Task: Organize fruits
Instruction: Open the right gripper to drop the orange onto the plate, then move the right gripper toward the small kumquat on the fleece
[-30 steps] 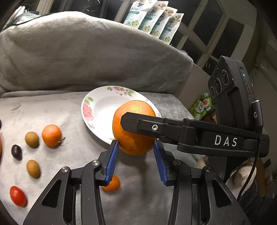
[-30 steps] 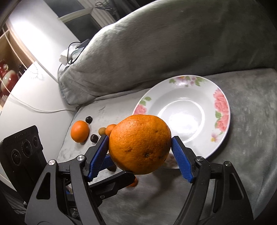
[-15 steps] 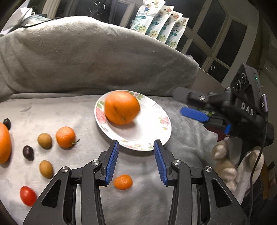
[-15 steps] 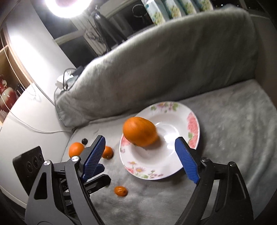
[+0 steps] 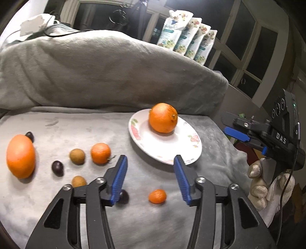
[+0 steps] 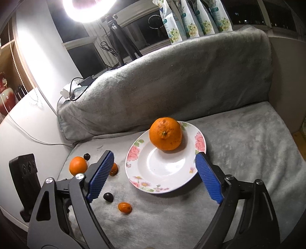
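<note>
A large orange [image 5: 163, 117] [image 6: 165, 133] rests on the far side of a floral white plate [image 5: 191, 153] [image 6: 162, 168], free of both grippers. My left gripper [image 5: 150, 159] hangs short of the plate's near rim, its jaws opening with nothing between them. My right gripper [image 6: 154, 154] has drawn back from the plate, its jaws opening wide and holding nothing; in the left wrist view the right gripper [image 5: 248, 142] is off the plate's right side in a gloved hand [image 5: 258, 183]. Loose fruit lies left of the plate: a second big orange [image 5: 20, 156], a mandarin [image 5: 100, 153] [image 6: 78, 165], a kumquat [image 5: 157, 196] [image 6: 124, 207].
Two brown longans [image 5: 77, 156] and several dark plums [image 5: 57, 168] lie on the grey blanket [image 5: 76, 126]. A blanket-covered backrest [image 6: 172, 80] rises behind the plate. Pouches [image 6: 191, 17] stand on the sill, and a ring light on a tripod [image 6: 114, 30] is at the back left.
The right gripper let the large orange go onto the plate, where it rolled to the far side. Both grippers pulled back and up. The left jaws have spread wider.
</note>
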A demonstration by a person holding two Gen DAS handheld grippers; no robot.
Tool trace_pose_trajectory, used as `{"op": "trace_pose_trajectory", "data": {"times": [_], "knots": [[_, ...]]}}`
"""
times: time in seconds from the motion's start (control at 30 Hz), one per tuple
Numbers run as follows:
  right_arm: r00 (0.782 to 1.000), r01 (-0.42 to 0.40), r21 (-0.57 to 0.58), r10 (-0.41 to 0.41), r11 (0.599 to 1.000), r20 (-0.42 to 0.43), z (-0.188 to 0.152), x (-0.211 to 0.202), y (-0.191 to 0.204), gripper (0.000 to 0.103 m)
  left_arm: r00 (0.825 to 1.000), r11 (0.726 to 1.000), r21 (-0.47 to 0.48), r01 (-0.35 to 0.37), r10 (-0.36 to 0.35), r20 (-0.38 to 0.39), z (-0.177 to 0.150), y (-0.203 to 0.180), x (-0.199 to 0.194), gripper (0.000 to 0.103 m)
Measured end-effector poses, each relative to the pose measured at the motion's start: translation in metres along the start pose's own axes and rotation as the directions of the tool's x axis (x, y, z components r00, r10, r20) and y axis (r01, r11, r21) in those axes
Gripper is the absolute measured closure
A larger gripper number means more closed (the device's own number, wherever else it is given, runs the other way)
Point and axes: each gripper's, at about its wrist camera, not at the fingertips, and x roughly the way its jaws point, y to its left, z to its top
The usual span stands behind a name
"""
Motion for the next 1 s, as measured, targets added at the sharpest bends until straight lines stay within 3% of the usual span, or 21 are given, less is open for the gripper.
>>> {"op": "trace_pose_trajectory", "data": {"times": [0.4,0.73,1.0], "knots": [[0.999,0.006,-0.093,-0.003,0.996,0.036,-0.014,-0.010,0.016,0.012,0.991,0.994,-0.031,-0.109,0.111,0.073,-0.010,0.046,-0.037,0.048],[1.000,-0.011,-0.164,0.007,0.986,-0.026,-0.034,0.002,0.034,0.012,0.975,0.974,-0.100,-0.204,0.211,0.065,-0.021,0.090,-0.058,0.048],[0.996,-0.036,-0.205,0.018,0.978,-0.089,-0.051,0.016,0.046,0.013,0.975,0.970,-0.121,-0.209,0.216,0.045,-0.027,0.102,-0.057,0.048]]}}
